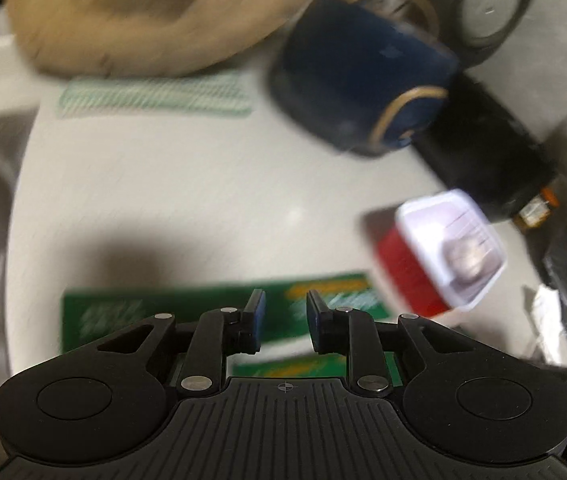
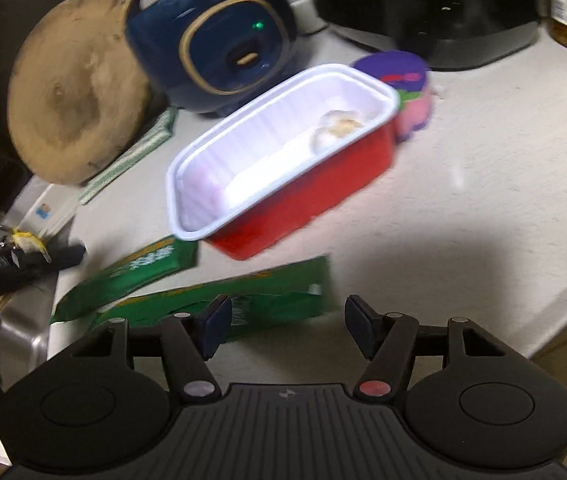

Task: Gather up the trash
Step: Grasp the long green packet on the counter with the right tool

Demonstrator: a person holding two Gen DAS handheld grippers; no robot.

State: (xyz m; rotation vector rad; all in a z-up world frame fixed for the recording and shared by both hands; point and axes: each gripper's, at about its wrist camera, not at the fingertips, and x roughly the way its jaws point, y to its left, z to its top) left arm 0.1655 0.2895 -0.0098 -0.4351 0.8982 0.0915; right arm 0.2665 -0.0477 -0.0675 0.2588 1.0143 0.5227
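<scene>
With both the left claw (image 1: 283,320) and right claw (image 2: 287,328) open and empty, pinch the lower-frame green wrapper (image 2: 219,300) by one edge, flat against the table (image 2: 463,200).

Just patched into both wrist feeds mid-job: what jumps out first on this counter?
The red tray with its white inside stands out most, lying mid-counter with a pale lump of leftovers at its far end. Behind it sits the navy blue cooker with gold trim and a green light, a purple-lidded tub at the tray's far corner. Nearest the open right gripper, two green wrappers lie flat.
</scene>
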